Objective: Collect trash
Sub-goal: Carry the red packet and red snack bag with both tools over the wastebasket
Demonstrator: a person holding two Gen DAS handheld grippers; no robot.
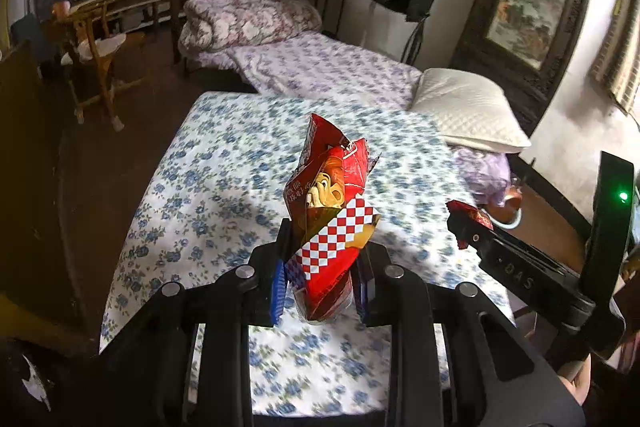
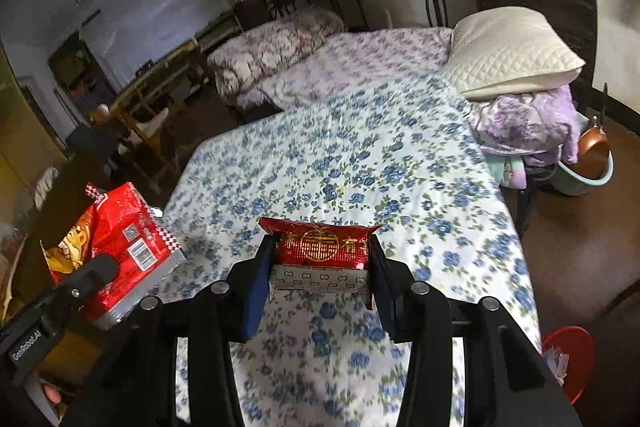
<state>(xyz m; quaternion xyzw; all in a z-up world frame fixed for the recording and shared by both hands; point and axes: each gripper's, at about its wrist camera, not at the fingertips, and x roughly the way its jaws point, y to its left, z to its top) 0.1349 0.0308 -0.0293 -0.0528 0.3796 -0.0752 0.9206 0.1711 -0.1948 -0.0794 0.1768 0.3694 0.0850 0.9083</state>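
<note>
My left tongs (image 1: 322,271) are clamped on a crumpled red snack bag (image 1: 334,211) with a checkered band and a cartoon face; it stands upright between the blue pads, up off the bed. My right tongs (image 2: 320,267) are closed on a small red-and-gold packet (image 2: 323,247) that spans the gap between the two fingers, with a pale patterned wrapper (image 2: 320,279) pinched just beneath it. Both loads hang over the near end of the bed (image 2: 360,163), which is covered by a sheet printed with blue flowers. From the left camera the right tongs show at the right edge, the red packet at their tip; from the right camera the snack bag shows at the near left. At the far right of the bed lies a quilted white pillow (image 2: 512,51) on folded purple bedding (image 2: 524,123). A red bin (image 2: 572,359) stands on the floor at the near right, beside the bed.
</note>
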